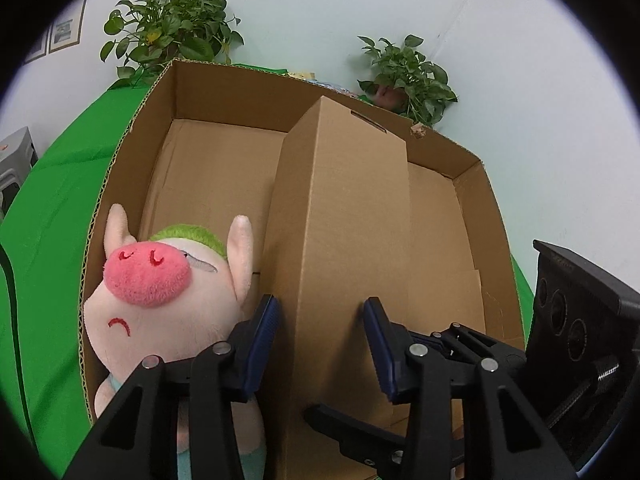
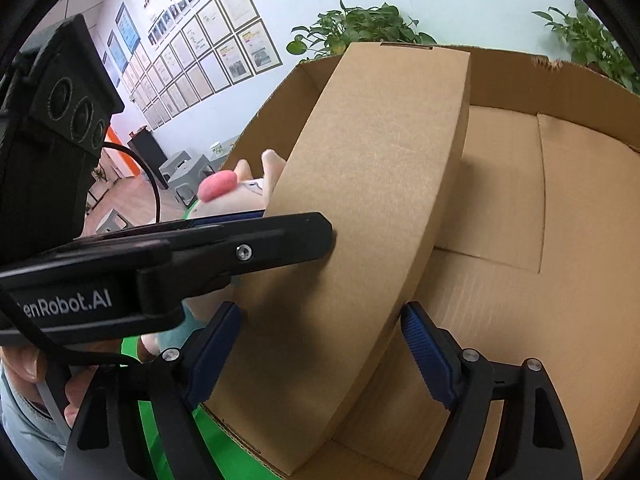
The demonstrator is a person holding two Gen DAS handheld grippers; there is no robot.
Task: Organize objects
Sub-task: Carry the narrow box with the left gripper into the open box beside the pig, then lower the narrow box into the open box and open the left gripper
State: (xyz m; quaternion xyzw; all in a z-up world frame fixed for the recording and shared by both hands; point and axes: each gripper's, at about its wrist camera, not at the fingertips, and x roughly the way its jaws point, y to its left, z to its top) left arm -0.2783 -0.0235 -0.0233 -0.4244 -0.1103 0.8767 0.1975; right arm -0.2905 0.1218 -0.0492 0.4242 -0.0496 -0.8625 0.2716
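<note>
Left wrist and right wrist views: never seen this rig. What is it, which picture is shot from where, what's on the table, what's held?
There is no robot. A person holds a pair of tongs in each hand, each with a fisheye camera looking along its fingers. One picture looks along the left tongs, the other along the right tongs. On a green cloth sits a large open box. Inside it are a plush pig and a leaning small carton. The left tongs appear clamped on the carton. The right tongs straddle its lower end, open.
</note>
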